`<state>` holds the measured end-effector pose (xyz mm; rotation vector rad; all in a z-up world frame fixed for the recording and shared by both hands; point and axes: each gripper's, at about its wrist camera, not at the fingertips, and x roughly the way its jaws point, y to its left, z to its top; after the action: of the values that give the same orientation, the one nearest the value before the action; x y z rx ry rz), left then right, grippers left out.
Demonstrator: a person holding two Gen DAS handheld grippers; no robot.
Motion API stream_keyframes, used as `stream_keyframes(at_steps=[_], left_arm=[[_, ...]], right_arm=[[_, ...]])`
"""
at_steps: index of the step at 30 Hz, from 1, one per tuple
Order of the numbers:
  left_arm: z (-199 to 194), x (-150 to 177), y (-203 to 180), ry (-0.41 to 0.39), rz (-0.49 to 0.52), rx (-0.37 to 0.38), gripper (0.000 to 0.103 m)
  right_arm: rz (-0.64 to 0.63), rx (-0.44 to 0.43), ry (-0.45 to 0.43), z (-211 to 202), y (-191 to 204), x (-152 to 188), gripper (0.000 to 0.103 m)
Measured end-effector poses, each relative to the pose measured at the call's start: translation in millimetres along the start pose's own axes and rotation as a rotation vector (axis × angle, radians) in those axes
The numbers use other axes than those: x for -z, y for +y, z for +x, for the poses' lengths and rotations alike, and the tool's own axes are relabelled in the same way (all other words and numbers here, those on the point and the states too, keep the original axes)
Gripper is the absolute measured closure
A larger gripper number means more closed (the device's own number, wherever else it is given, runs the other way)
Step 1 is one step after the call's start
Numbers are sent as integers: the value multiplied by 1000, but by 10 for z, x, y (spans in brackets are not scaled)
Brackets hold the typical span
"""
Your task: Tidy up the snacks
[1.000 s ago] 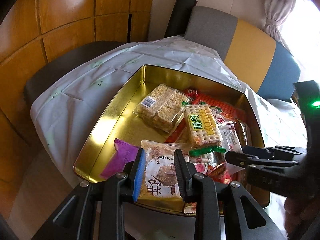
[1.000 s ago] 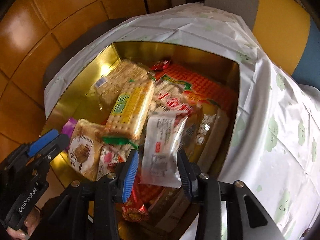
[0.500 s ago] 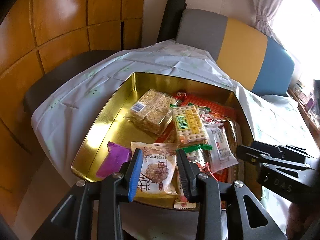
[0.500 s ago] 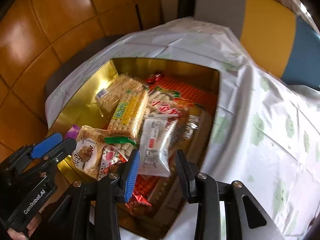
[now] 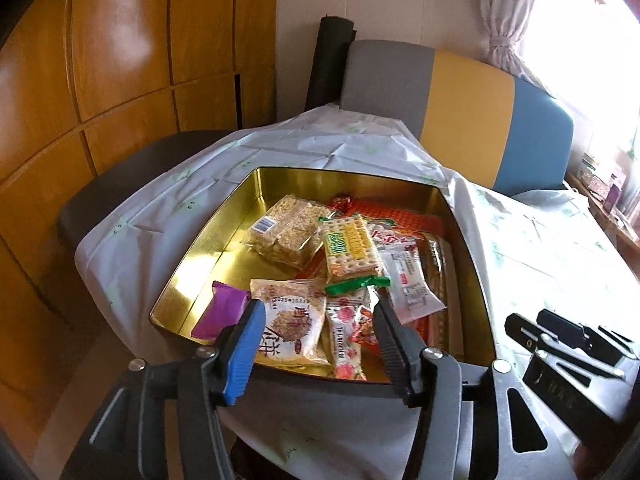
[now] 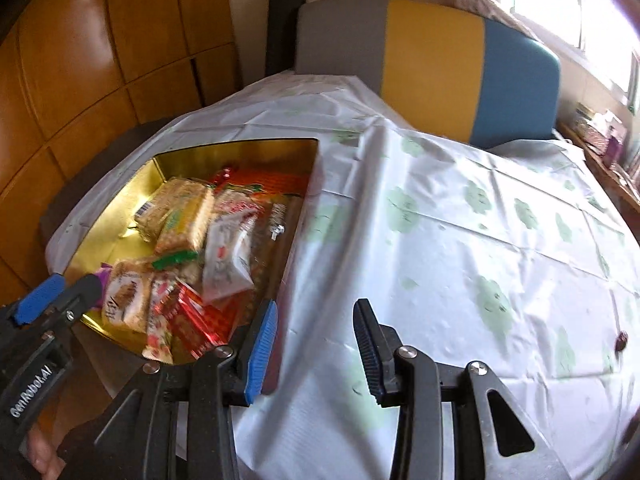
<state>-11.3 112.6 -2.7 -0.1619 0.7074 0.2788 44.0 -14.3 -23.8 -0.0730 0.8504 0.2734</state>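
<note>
Left wrist: snacks [image 5: 348,244] in gold tin [image 5: 208,240], grippers apart

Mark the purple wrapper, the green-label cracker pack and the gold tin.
purple wrapper [image 5: 222,312], left wrist view, middle of its flat face.
green-label cracker pack [image 5: 350,246], left wrist view, centre of the pack's top.
gold tin [image 5: 208,248], left wrist view, bare floor on its left side.

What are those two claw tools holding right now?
Nothing. The left gripper and the right gripper are both open and empty; the snacks lie in the gold tin.
</note>
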Motion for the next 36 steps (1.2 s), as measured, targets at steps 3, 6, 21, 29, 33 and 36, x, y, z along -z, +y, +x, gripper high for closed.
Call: stream_keyframes(at_steps=[3, 6, 21, 29, 33, 36], left_arm=[[-40, 18, -49, -8, 10, 7, 40], [-67, 30, -84, -11, 19, 11, 39], [-104, 20, -40, -24, 4, 6, 37], [-101, 9, -13, -22, -5, 4, 35], [-92, 12, -7, -21, -7, 3, 35], [-93, 13, -9, -23, -7, 3, 35]], right_arm=[[3, 27, -12, -27, -21, 68, 63], [9, 37, -19, -52, -40, 104, 63], [-3, 47, -56, -141, 12, 118, 63], [-11, 45, -58, -140, 45, 107, 63], [-16, 42, -56, -130, 61, 107, 63], [-19, 41, -58, -129, 73, 109, 63]])
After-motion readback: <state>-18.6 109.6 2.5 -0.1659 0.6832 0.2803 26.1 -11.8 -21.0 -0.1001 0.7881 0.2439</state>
